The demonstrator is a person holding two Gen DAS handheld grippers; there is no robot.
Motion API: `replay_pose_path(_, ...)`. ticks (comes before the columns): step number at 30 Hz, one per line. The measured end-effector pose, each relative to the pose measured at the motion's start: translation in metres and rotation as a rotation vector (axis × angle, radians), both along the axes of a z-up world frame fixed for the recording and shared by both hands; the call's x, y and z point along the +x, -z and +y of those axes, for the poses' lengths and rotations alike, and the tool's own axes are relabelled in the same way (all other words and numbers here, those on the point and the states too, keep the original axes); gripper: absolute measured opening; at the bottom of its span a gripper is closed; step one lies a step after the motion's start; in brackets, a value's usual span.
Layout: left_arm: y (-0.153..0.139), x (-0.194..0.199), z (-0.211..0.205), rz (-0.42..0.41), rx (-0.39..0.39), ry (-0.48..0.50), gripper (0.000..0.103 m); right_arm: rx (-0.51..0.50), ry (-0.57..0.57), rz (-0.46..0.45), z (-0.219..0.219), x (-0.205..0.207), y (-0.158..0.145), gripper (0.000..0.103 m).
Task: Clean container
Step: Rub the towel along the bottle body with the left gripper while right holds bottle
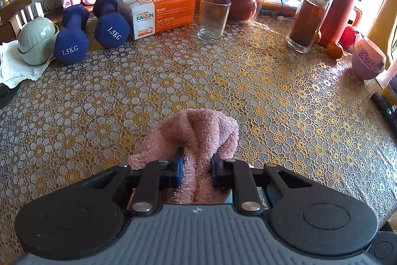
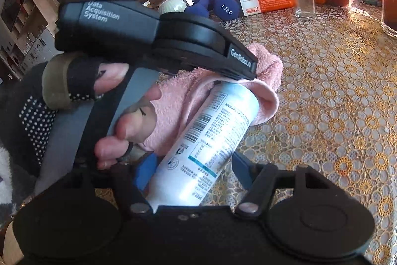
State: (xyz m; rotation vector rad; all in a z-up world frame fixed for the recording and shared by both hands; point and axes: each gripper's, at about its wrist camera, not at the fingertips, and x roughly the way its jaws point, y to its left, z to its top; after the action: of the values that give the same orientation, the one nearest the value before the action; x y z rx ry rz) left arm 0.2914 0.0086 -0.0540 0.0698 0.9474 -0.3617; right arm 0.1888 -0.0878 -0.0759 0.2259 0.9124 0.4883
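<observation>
L gripper (image 1: 197,163) pinches pink cloth (image 1: 198,131) w/ jaws nearly together, R gripper (image 2: 196,170) clamps white bottle (image 2: 206,140) above table mid-area; loose cloth fold could slip off while wiping.

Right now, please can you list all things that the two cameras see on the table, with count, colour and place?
cloth: 1, pink, near centre, held in left gripper, draped over the bottle's far end
bottle: 1, white with printed label, lying between the right gripper's fingers
dumbbells: 2, dark blue, far left
tissue box: 1, orange and white, far centre
empty glass: 1, clear, right of tissue box
jar: 1, clear with brown contents, far right
pink cup: 1, right edge
green lidded bowl: 1, pale green, left edge
tablecloth: 1, gold flower lace
left gripper: 1, black, shut on cloth
right gripper: 1, black, around bottle
gloved hand: 1, fingerless black glove, on the left gripper's handle
</observation>
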Motion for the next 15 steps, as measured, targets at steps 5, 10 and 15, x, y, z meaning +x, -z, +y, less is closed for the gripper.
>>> replay_pose_path(5, -0.004, -0.003, 0.014, -0.02, -0.027, -0.033, 0.017, -0.008, -0.014, 0.009, 0.007, 0.005, 0.003, 0.069)
replay_pose_path(10, -0.005, -0.008, 0.022, -0.031, -0.042, -0.065, 0.017, -0.013, -0.04, -0.001, 0.007, 0.003, 0.006, 0.066)
replay_pose_path(15, -0.012, -0.019, 0.033, -0.043, -0.056, -0.082, 0.017, -0.002, -0.087, -0.005, -0.001, -0.002, 0.006, 0.059)
